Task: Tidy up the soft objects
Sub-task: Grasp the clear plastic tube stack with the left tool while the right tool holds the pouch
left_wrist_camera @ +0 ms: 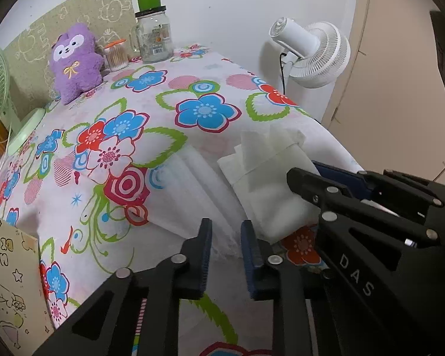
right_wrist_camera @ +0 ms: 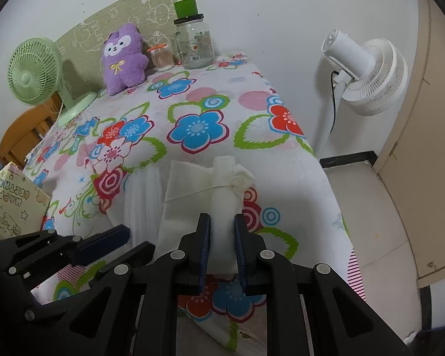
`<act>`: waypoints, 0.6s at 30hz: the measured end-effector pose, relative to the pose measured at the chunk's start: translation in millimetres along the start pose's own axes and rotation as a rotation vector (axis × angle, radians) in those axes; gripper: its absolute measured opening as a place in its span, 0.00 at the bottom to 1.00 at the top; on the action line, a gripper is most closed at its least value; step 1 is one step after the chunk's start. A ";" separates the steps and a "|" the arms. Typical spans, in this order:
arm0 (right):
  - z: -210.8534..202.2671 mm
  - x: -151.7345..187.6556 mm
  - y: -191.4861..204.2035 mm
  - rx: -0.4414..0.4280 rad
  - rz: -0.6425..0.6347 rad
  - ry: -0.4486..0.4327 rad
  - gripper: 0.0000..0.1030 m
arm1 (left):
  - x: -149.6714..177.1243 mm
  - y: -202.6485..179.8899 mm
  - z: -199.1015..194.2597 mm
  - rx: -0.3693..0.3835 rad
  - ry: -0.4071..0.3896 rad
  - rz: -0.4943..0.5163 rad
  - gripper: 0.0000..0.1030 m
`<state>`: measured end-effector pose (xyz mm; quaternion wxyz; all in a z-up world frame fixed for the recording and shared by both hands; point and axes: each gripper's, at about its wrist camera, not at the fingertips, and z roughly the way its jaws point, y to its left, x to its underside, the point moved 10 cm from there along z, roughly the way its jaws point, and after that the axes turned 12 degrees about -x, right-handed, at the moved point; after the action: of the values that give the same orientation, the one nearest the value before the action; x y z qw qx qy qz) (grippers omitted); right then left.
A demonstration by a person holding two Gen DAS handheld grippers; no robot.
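Note:
A white tissue pack (right_wrist_camera: 190,207) lies near the front of the flowered tablecloth (right_wrist_camera: 192,112), with a raised fold of tissue (right_wrist_camera: 224,190) on it. My right gripper (right_wrist_camera: 221,222) is shut on that raised fold. The pack also shows in the left wrist view (left_wrist_camera: 267,178), where the right gripper (left_wrist_camera: 307,175) holds it. My left gripper (left_wrist_camera: 226,231) is open and empty, just left of the pack, above a white ribbed foam sheet (left_wrist_camera: 192,190). A purple plush toy (left_wrist_camera: 74,62) sits at the far left of the table.
A glass jar with a green cap (left_wrist_camera: 152,34) and a cotton-swab jar (left_wrist_camera: 115,55) stand at the back. A green fan (right_wrist_camera: 35,72) stands at the left, a white fan (right_wrist_camera: 362,71) beyond the right edge. A printed gift bag (left_wrist_camera: 9,279) is at the near left.

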<state>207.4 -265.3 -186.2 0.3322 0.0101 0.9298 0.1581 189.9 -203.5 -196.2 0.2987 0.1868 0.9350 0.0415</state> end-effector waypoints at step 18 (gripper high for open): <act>-9.7 6.2 25.0 -0.005 -0.034 -0.004 0.18 | 25.8 29.7 -15.2 -0.019 0.004 0.006 0.05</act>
<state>194.4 -243.5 -175.4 0.3369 -0.0061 0.9287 0.1550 171.4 -165.8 -192.2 0.2987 0.1868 0.9345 0.0516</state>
